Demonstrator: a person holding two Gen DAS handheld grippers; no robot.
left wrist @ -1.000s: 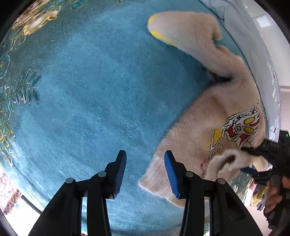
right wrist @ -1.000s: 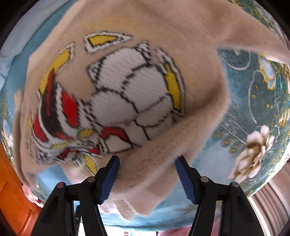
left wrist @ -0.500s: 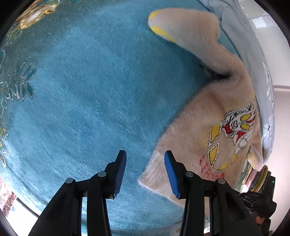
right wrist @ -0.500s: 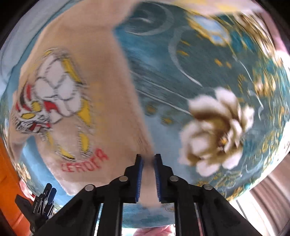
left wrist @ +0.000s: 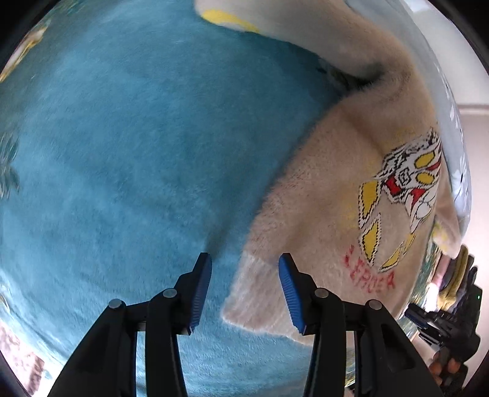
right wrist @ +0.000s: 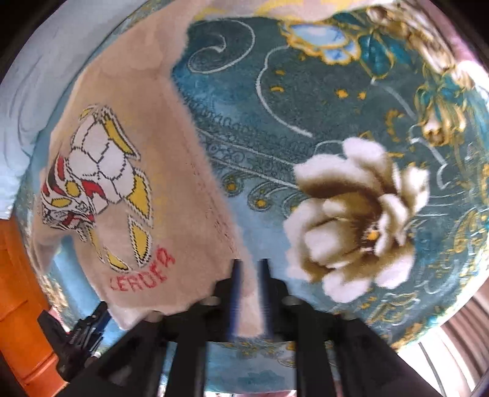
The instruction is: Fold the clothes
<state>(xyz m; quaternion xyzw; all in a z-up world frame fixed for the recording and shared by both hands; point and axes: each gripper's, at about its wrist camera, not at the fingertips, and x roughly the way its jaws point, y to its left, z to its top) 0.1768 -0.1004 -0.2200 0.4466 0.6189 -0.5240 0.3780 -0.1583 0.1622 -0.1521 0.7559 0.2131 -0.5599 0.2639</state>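
A fuzzy beige sweater (left wrist: 330,195) with a white, yellow and red figure and red lettering lies spread on a teal blanket (left wrist: 137,146). My left gripper (left wrist: 244,290) is open; the sweater's ribbed hem corner (left wrist: 253,302) lies between its blue pads, untouched. One sleeve with a yellow cuff (left wrist: 226,18) stretches to the top. In the right wrist view my right gripper (right wrist: 250,293) is shut on the sweater's (right wrist: 128,171) hem edge. The right gripper also shows in the left wrist view (left wrist: 440,329) at the lower right.
The blanket (right wrist: 336,128) has a large cream flower (right wrist: 354,220) and gold ornament. A pale blue sheet (right wrist: 33,91) lies beyond the sweater. An orange wooden surface (right wrist: 18,290) is at the lower left of the right wrist view.
My right gripper went from open over the sweater's printed front to shut on its hem edge and pulled it flat. My left gripper moved closer to the hem corner and stayed open.
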